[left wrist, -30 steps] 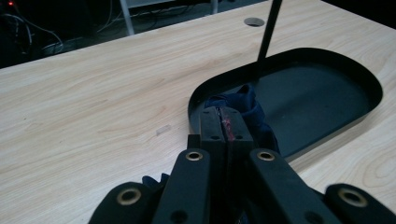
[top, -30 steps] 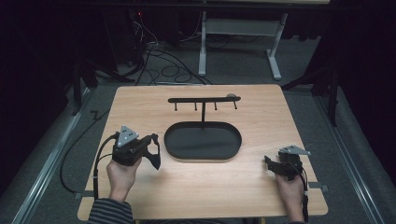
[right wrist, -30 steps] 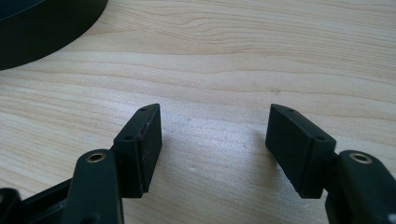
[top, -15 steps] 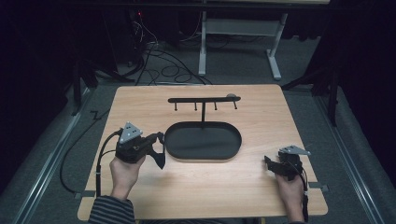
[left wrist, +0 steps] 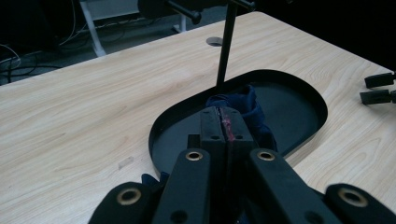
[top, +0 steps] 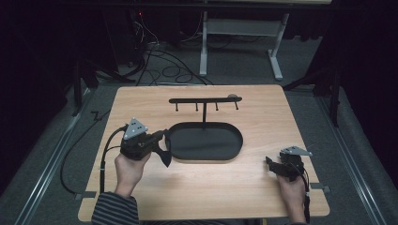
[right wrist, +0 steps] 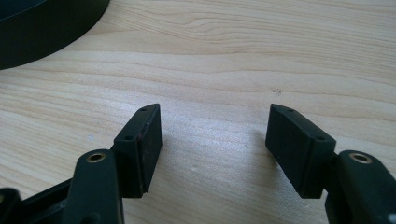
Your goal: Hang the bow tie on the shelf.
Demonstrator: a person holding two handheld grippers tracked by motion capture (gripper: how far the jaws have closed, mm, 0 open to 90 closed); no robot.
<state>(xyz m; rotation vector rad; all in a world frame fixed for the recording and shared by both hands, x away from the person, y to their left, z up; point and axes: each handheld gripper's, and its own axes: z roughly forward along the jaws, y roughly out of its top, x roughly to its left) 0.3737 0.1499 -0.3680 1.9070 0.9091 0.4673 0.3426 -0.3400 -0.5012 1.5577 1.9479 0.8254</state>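
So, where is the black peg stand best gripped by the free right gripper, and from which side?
Probably the thin upright post, below the crossbar: it stands vertical and bare, and it looks narrow enough for the open right gripper. Come from the right, over the tray rim; the left gripper occupies the left end.

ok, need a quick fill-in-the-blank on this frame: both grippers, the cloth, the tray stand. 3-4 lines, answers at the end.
1. The left gripper has its jaws shut on a dark blue ____.
2. The right gripper rests on the table with its jaws ____.
3. The black tray is ____ in outline.
4. From the tray rises a thin post carrying a bar with ____ hanging pegs.

Missing words: cloth; open; oval; four
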